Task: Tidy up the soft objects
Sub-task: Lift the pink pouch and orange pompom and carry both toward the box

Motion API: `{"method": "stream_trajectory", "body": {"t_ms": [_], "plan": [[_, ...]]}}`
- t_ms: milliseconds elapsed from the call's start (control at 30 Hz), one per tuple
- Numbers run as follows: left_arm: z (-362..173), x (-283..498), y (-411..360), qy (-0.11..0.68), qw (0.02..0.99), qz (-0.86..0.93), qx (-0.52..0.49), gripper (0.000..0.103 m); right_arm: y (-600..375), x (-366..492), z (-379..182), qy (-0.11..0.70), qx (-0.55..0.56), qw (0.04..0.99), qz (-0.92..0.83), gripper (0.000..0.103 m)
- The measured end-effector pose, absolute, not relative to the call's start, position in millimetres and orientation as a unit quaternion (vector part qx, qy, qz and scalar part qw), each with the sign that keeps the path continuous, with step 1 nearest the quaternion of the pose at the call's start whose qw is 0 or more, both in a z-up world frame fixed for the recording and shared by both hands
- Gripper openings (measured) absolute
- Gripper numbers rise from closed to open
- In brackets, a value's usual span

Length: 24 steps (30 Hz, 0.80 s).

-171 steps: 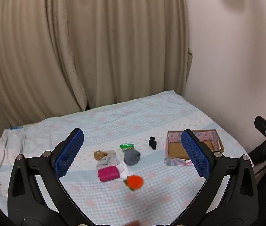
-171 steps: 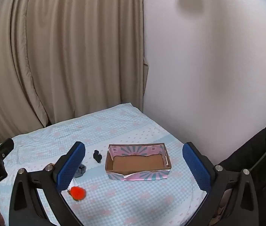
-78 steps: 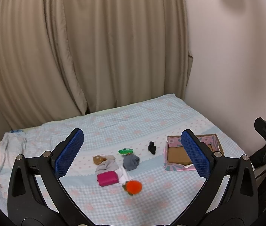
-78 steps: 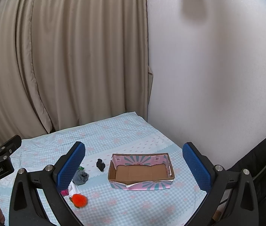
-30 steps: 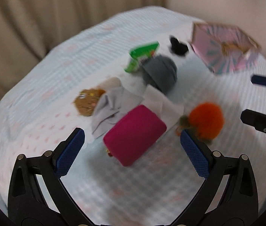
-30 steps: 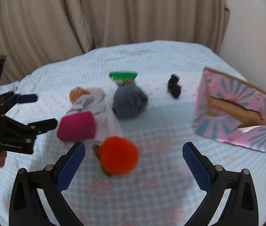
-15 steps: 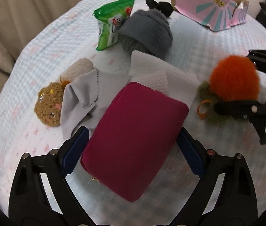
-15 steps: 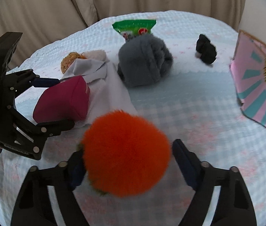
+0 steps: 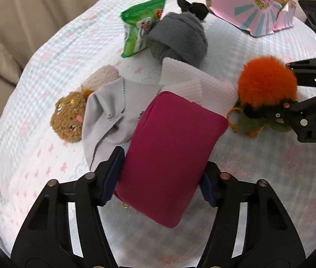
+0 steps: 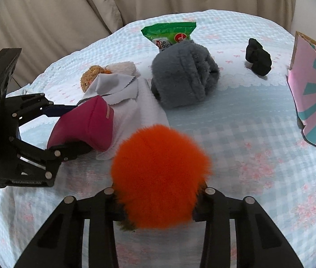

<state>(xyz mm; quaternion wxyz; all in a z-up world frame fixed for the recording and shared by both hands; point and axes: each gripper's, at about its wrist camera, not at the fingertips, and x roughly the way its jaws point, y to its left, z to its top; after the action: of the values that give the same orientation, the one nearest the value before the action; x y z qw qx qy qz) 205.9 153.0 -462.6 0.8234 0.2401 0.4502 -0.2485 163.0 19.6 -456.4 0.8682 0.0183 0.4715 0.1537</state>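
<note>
A plump magenta pouch (image 9: 171, 151) lay near the bed's (image 9: 46, 71) front, pinched by the left gripper (image 9: 161, 179), while the right gripper (image 10: 158, 203) squeezed a fuzzy orange pompom (image 10: 160, 178) beside it

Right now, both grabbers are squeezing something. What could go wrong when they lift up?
The magenta pouch in the left gripper lies on the white paper towel and touches the grey cloth, so lifting might drag them. The right gripper pinches the orange pompom only in its fluff, so it might slip out.
</note>
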Motion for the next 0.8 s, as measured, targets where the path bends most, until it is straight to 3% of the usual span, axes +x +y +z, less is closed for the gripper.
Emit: {"method": "stream_trajectory", "body": {"t_ms": [167, 400, 800], "plan": [[-453.0, 201.2, 159.6, 0.454, 0.831, -0.228, 0.225, 0.046, 17.7, 158.6, -445.2, 0.460, 0.015, 0.874, 0.156, 0.035], [-420.8, 188.6, 163.2, 0.452, 0.845, -0.198, 0.204, 0.044, 13.6, 148.8, -413.7, 0.444, 0.018, 0.882, 0.156, 0.035], [-283.9, 177.3, 138.0, 0.425, 0.884, -0.145, 0.130, 0.044, -26.0, 129.0, -285.8, 0.393, 0.049, 0.910, 0.121, 0.035]]}}
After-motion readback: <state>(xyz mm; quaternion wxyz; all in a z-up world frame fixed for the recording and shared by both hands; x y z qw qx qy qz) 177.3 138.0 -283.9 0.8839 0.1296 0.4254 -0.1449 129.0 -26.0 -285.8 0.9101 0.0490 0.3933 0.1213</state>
